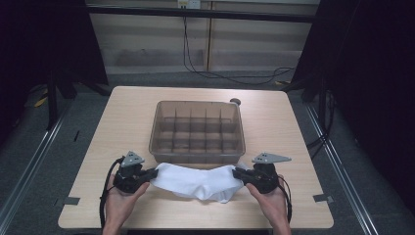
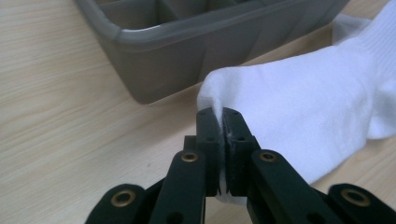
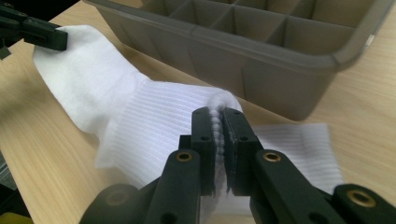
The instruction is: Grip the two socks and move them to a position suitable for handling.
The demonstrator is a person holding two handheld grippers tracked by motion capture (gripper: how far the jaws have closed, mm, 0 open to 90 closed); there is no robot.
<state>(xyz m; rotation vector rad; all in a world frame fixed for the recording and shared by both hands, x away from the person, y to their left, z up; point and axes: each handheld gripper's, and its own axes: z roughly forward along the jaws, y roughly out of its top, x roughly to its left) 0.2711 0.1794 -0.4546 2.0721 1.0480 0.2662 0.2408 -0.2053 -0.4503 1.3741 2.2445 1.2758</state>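
Both hands sit at the table's (image 1: pixel 122 117) near edge, left gripper (image 1: pixel 152 173) and right gripper (image 1: pixel 238 172) fingers clamped on a white ribbed sock (image 1: pixel 195 180) stretched between them.

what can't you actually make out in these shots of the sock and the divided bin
- Sock: high view, whether one or two lie there; folds hide it.
- Bin: left gripper view, far side cut by top edge.
- Dark round object behind the bin: high view, too small to identify.
- Left gripper: right gripper view, body cut by the frame edge.
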